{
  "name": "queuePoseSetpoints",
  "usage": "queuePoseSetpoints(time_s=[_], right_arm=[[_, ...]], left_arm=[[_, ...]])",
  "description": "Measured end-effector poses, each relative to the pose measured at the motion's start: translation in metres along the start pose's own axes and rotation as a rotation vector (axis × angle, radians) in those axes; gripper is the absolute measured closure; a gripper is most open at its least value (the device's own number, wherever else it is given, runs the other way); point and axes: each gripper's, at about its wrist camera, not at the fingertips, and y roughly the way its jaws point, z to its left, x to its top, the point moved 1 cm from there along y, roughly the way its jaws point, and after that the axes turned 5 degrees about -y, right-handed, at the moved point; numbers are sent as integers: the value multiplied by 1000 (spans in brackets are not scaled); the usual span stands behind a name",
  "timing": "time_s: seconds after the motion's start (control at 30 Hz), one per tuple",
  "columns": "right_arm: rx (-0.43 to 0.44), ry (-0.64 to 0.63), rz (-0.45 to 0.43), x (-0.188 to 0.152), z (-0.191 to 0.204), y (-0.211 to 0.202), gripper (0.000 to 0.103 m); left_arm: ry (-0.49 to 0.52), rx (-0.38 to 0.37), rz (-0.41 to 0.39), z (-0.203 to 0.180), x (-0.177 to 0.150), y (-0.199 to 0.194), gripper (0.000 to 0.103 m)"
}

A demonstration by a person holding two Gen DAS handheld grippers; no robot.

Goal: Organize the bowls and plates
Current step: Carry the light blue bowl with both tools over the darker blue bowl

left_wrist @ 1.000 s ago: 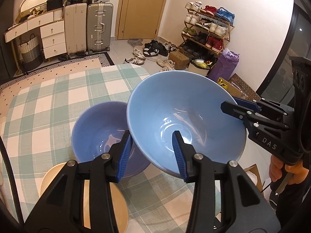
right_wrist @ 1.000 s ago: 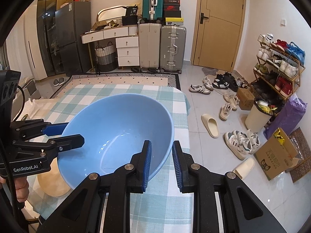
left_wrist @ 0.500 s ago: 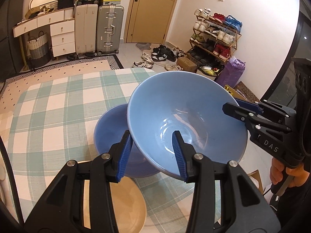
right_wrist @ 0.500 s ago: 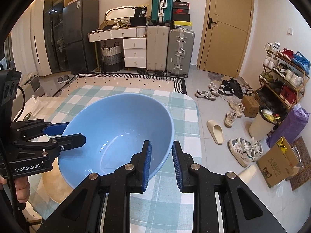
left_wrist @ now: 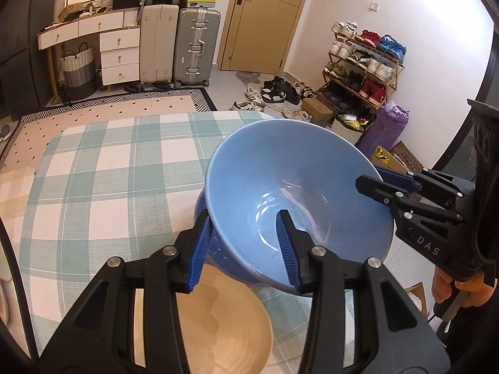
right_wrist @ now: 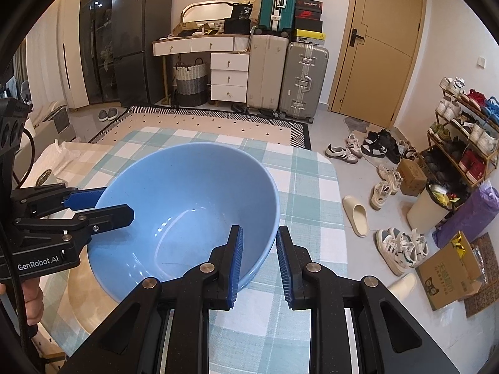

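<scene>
Both tools, the left tool [left_wrist: 241, 249] and right tool [right_wrist: 259, 268], clamp opposite rims of the light blue bowl [left_wrist: 296, 205], held tilted directly above the darker blue bowl [left_wrist: 215, 255], beside the beige plate [left_wrist: 224, 327] on the bench [left_wrist: 103, 168].

We see the large bowl [left_wrist: 296, 193] held above the table [left_wrist: 103, 174], the left gripper [left_wrist: 243, 249] on its near rim and the right gripper [left_wrist: 371, 184] on its right rim. Under it sits a second bowl [left_wrist: 215, 255] (mostly hidden), with a plate [left_wrist: 224, 321] just before that. Beyond the table stand suitcases [left_wrist: 196, 43], left of the door [left_wrist: 265, 18].
</scene>
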Motion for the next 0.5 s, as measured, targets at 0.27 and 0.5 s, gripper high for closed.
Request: queuePoseSetpoints(time_s=[0.27,0.5], right_arm=[[13,-1,15,3,11,26,81],[17,-5,35,0,12,45,81]], left_arm=[[1,35,-5,17,6,21,64],[-4,47,7,27,4,41,64]])
